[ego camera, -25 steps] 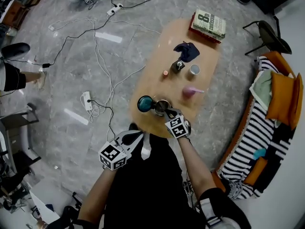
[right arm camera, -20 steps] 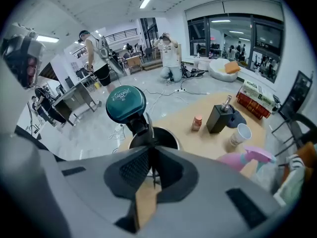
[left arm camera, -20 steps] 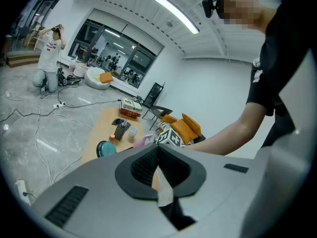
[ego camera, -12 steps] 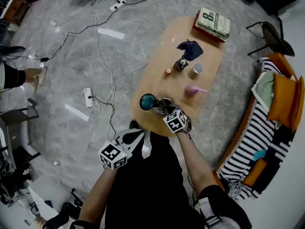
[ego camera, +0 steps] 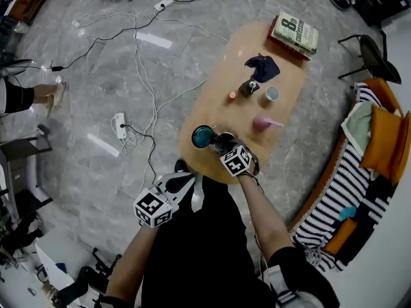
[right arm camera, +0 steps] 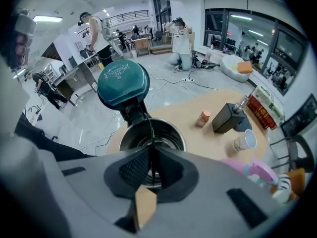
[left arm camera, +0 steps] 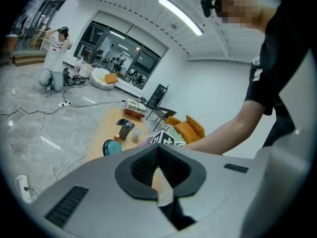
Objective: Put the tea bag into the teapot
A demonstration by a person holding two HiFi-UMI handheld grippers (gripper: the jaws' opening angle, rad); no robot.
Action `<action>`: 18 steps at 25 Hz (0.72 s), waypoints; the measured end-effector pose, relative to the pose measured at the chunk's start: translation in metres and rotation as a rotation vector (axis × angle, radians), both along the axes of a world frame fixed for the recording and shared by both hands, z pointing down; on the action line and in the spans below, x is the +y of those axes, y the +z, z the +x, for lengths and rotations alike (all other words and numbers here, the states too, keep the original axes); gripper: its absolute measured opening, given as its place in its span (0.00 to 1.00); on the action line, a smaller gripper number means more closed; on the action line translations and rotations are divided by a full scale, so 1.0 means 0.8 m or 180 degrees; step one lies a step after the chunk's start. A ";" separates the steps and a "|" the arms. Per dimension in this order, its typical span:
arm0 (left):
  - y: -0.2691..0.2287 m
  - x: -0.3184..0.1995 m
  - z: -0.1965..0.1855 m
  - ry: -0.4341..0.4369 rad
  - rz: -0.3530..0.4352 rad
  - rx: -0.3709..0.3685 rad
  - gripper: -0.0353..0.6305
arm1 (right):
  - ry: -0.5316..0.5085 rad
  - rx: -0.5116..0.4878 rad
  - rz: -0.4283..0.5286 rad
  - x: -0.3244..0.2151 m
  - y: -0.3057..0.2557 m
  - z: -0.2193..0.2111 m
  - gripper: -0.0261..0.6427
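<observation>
Head view: an oval table (ego camera: 282,76) stands on a grey floor strewn with cables (ego camera: 138,63), with a chair (ego camera: 376,56) and a sofa (ego camera: 379,127) to its right. From the far end it carries a book (ego camera: 295,34), a dark cloth (ego camera: 261,67), a black bottle (ego camera: 249,87) with a small jar (ego camera: 232,95) and a cup (ego camera: 272,94) on either side, and a pink thing (ego camera: 262,122). The teapot (ego camera: 223,141) stands near the front edge, its teal lid (ego camera: 202,136) swung open to the left. The right gripper (ego camera: 228,150) points steeply down over the teapot's mouth, the arm reaching forward from the body. The left gripper (ego camera: 186,186) is held at the waist, short of the table's edge, aimed toward the table.

Left gripper view: the left gripper's (left arm camera: 158,150) jaws are together with nothing between them. Beyond them lie the table (left arm camera: 106,128), lid (left arm camera: 112,147), bottle (left arm camera: 125,129) and cup (left arm camera: 137,132). The right forearm (left arm camera: 233,128) crosses in from the right.

Right gripper view: the teapot's (right arm camera: 124,135) open mouth lies straight past the jaw tips, and the lid (right arm camera: 123,82) stands upright behind it. The jar (right arm camera: 203,118), bottle (right arm camera: 228,117) and cup (right arm camera: 244,141) stand well apart to the right, the pink thing (right arm camera: 252,168) nearer. The right gripper's (right arm camera: 151,151) jaws are almost together, clamped on the tea bag (right arm camera: 151,133). It shows as a thin dark strip, edge-on, reaching from the pads over the mouth. The jaws have just been opening slightly. I cannot tell whether the strip's far end is inside the teapot.
</observation>
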State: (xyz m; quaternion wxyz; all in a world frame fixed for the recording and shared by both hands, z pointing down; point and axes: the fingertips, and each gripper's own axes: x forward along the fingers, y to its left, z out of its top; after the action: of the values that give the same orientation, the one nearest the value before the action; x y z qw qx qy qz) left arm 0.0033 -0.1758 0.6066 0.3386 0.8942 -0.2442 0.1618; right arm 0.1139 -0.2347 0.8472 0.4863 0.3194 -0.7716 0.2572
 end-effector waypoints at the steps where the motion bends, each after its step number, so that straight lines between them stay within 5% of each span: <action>1: 0.000 -0.001 0.000 -0.0002 -0.0003 0.0002 0.07 | -0.0010 0.0001 0.0004 0.000 0.000 -0.001 0.09; 18: 0.006 -0.013 0.026 0.0108 -0.0004 0.0079 0.07 | 0.0245 -0.0565 0.0070 0.008 -0.038 -0.002 0.20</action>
State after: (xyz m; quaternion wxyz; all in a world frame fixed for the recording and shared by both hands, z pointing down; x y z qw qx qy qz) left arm 0.0240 -0.1865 0.6116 0.3394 0.8999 -0.2247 0.1566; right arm 0.1120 -0.2285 0.8168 0.4022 0.3301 -0.8016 0.2945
